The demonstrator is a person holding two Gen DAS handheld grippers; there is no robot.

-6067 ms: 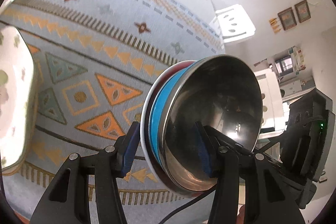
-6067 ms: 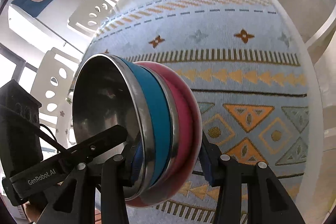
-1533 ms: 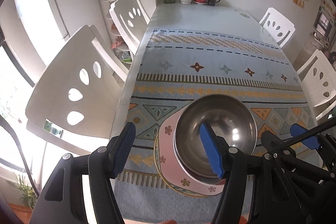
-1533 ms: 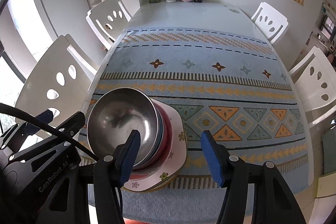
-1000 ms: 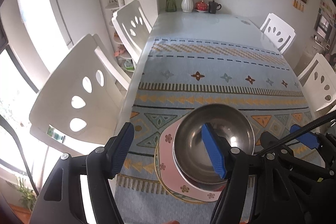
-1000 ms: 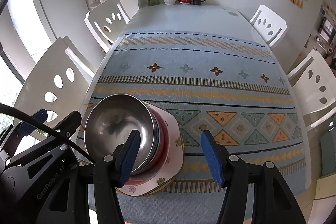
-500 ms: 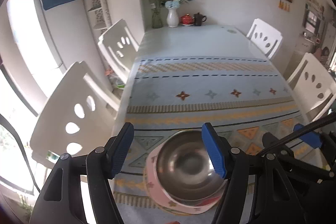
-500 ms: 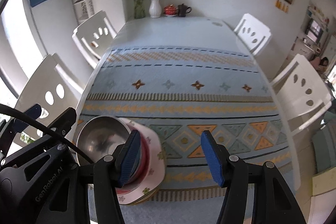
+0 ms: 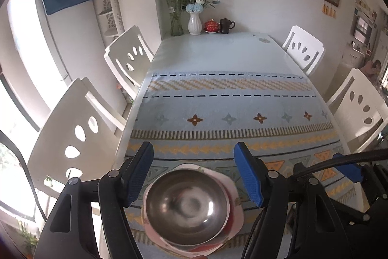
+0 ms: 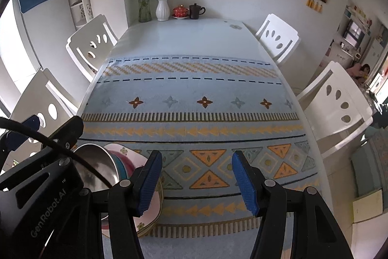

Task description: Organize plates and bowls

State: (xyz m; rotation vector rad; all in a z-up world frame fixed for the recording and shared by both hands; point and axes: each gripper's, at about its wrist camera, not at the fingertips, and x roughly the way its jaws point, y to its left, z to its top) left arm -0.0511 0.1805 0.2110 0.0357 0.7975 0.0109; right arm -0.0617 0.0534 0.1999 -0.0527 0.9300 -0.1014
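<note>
A steel bowl sits on top of nested blue and red bowls, all stacked on a pink flowered plate at the table's near left edge. My left gripper is open and empty, raised above and behind the stack. My right gripper is open and empty, to the right of the stack, whose steel bowl shows partly behind the left gripper's body. The plate's rim shows below the right gripper's left finger.
A patterned blue cloth covers the near part of the white table. A vase, a red cup and a dark mug stand at the far end. White chairs stand along both sides.
Both grippers have let go of the bowl stack, which now rests on the plate. Both have pulled back and up, so the stack sits lower in both views.
</note>
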